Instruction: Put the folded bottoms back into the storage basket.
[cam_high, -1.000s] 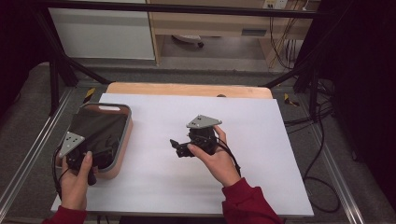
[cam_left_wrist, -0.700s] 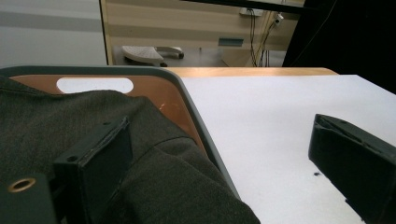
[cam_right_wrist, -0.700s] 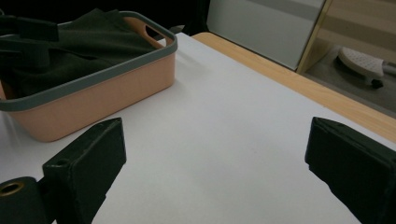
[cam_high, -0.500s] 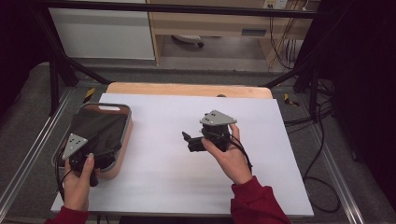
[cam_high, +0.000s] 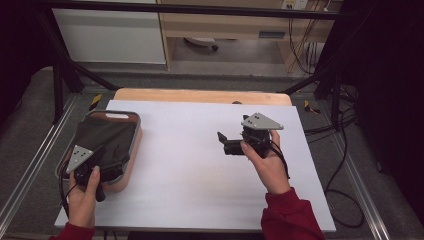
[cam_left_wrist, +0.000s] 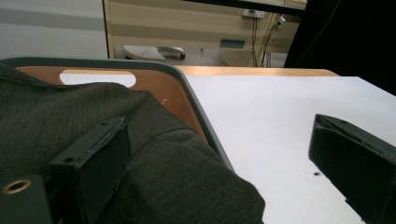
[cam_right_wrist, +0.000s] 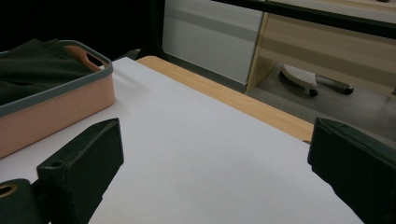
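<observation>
**Both grippers wide, dark cloth in bin at frame left**

High view: white table top (cam_high: 190, 170) fills centre frame, wooden edge strip along its far side. Peach bin (cam_high: 131, 145) with grey rim sits at left of frame, on the table's left edge. Dark cloth (cam_high: 102, 135) lies bunched inside it, spilling over the near rim.

Left gripper (cam_high: 97, 162), lower left of frame, held by left hand (cam_high: 84, 192); it hangs over the bin's near right corner. In the left gripper view the jaws are well apart: left jaw rests over the cloth (cam_left_wrist: 140, 172), right jaw over bare table. Touching the cloth or just above it, cannot tell. Bin rim (cam_left_wrist: 196, 102) and handle cutout show at upper left of that view.

Right gripper (cam_high: 226, 142), right of centre, held by right hand (cam_high: 267, 167), red sleeve below. It points toward frame left, above bare table, well apart from the bin. Right gripper view: jaws wide, nothing between them; bin (cam_right_wrist: 60, 100) with cloth at left edge.
</observation>
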